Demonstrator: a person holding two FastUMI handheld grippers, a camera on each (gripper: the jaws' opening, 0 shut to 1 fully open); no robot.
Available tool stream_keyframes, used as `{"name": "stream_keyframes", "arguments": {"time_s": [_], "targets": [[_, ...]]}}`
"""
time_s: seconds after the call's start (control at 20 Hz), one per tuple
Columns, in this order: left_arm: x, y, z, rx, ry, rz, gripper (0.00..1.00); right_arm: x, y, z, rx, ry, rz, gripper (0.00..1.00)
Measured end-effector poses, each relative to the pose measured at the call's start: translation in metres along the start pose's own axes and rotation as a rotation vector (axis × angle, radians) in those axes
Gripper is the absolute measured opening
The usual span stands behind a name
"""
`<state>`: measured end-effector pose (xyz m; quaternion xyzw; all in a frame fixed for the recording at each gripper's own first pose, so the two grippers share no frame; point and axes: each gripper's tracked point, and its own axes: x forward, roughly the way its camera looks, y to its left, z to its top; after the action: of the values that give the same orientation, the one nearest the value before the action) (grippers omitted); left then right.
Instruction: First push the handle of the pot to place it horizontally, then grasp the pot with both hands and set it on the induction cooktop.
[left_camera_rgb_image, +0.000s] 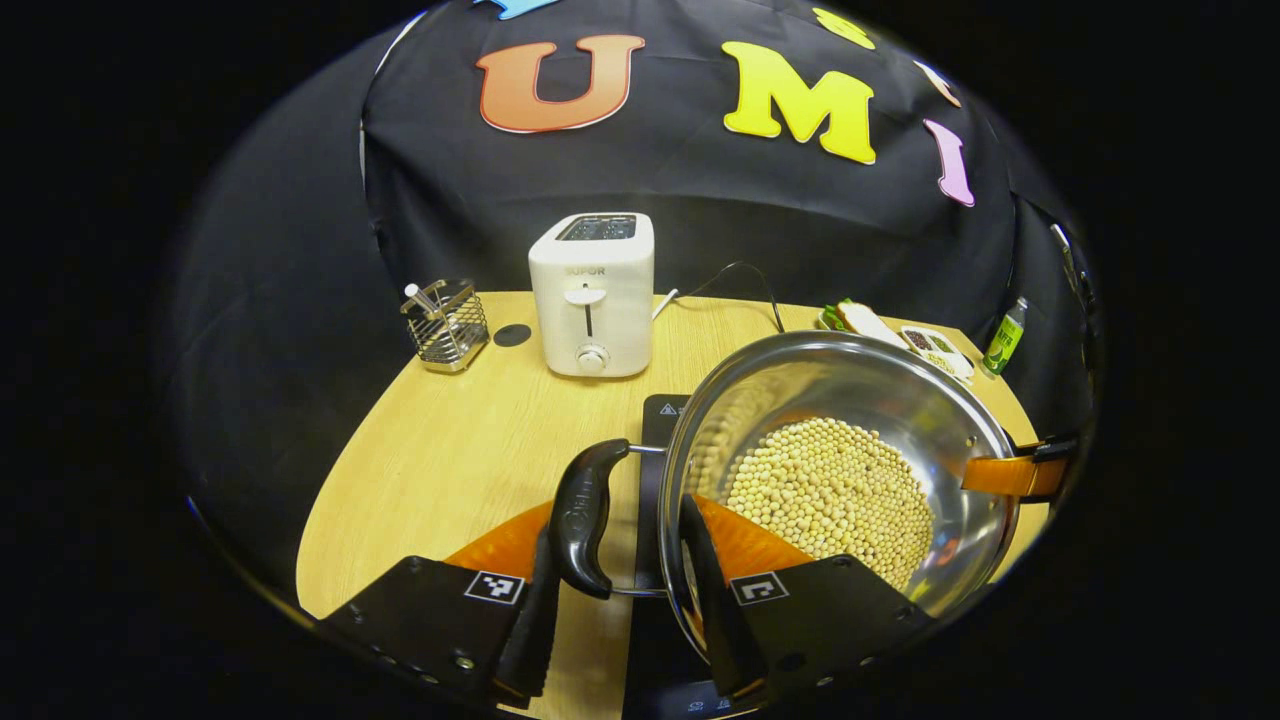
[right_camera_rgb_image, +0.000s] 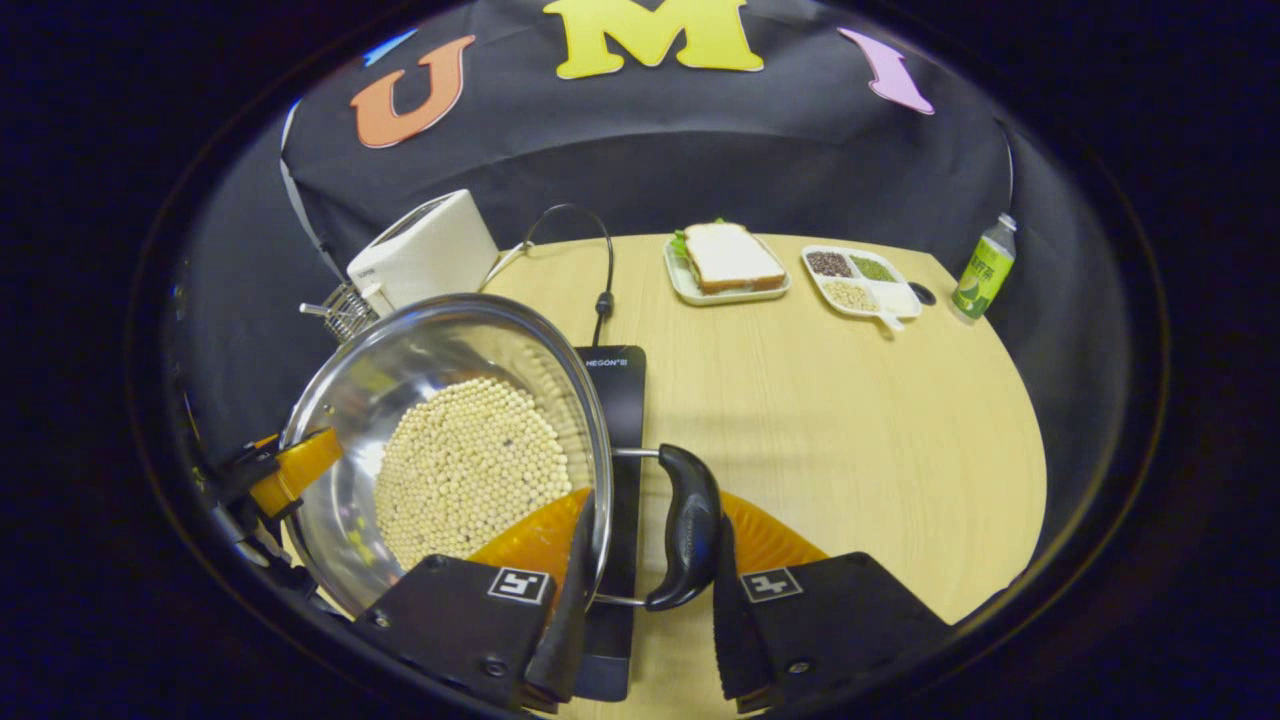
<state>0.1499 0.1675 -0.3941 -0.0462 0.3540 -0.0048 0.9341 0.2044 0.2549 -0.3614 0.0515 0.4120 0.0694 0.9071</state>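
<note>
Steel catches the booth light on the pot (left_camera_rgb_image: 850, 400), full of pale beans (left_camera_rgb_image: 830, 495), and I hold it between both tools. The left gripper (left_camera_rgb_image: 620, 590) has its jaws around the black side handle (left_camera_rgb_image: 585, 515), one finger outside the handle, the other inside the pot's rim; the right gripper (right_camera_rgb_image: 645, 590) does the same on the opposite handle (right_camera_rgb_image: 690, 525). I judge both closed on their handles, though the contact on the rim side is hard to read. Handles lie level, so the push looks done and the carry is in hand. The pot hangs tilted just over the left part of the induction cooktop (right_camera_rgb_image: 615, 395), which sits on the wooden surface (right_camera_rgb_image: 850, 420). Next I'd level the pot, centre it on the cooktop, and lower evenly so no beans spill.
</note>
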Motion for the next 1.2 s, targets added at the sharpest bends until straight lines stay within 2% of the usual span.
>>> {"name": "stream_keyframes", "arguments": {"time_s": [0.15, 0.3, 0.4, 0.45, 0.5, 0.65, 0.7, 0.75, 0.8, 0.85, 0.9, 1.1, 1.2], "targets": [[0.002, -0.003, 0.000, 0.022, -0.007, -0.006, 0.60, 0.002, -0.001, -0.002, 0.001, 0.005, -0.001, 0.53], [0.004, -0.003, -0.004, -0.003, -0.011, -0.013, 0.60, 0.001, -0.003, 0.000, 0.003, 0.006, -0.011, 0.56], [0.004, -0.003, -0.004, 0.019, -0.020, -0.016, 0.60, 0.001, -0.003, -0.001, 0.009, 0.002, -0.007, 0.53], [0.005, -0.004, -0.005, 0.023, -0.012, -0.016, 0.49, 0.001, -0.004, -0.001, 0.008, 0.000, -0.011, 0.55], [0.006, -0.005, -0.004, 0.022, -0.010, -0.020, 0.60, 0.001, -0.004, -0.002, 0.014, -0.001, -0.015, 0.55], [0.006, -0.007, -0.002, 0.025, -0.006, -0.030, 0.62, -0.001, -0.005, -0.003, 0.034, 0.001, -0.015, 0.55], [0.006, -0.007, -0.004, 0.028, -0.003, -0.035, 0.52, -0.001, -0.005, -0.003, 0.033, 0.001, -0.013, 0.56], [0.003, -0.004, -0.003, 0.031, -0.003, -0.019, 0.76, -0.002, -0.005, -0.002, 0.032, -0.001, -0.009, 0.58], [0.001, 0.001, -0.001, 0.036, -0.014, 0.002, 0.67, -0.002, -0.006, -0.003, 0.028, -0.010, -0.011, 0.59], [-0.004, 0.007, 0.006, 0.042, -0.048, 0.034, 0.69, -0.003, -0.007, -0.001, 0.023, -0.025, -0.004, 0.66], [-0.008, 0.009, 0.013, 0.041, -0.081, 0.045, 0.98, -0.007, -0.009, 0.000, 0.018, -0.047, -0.007, 0.73], [-0.031, 0.015, 0.020, 0.036, -0.136, 0.082, 0.98, -0.021, -0.012, 0.007, -0.020, -0.114, -0.013, 0.79], [-0.035, 0.010, 0.020, 0.055, -0.140, 0.061, 0.97, -0.026, -0.013, 0.011, -0.036, -0.132, -0.012, 0.81]]}}
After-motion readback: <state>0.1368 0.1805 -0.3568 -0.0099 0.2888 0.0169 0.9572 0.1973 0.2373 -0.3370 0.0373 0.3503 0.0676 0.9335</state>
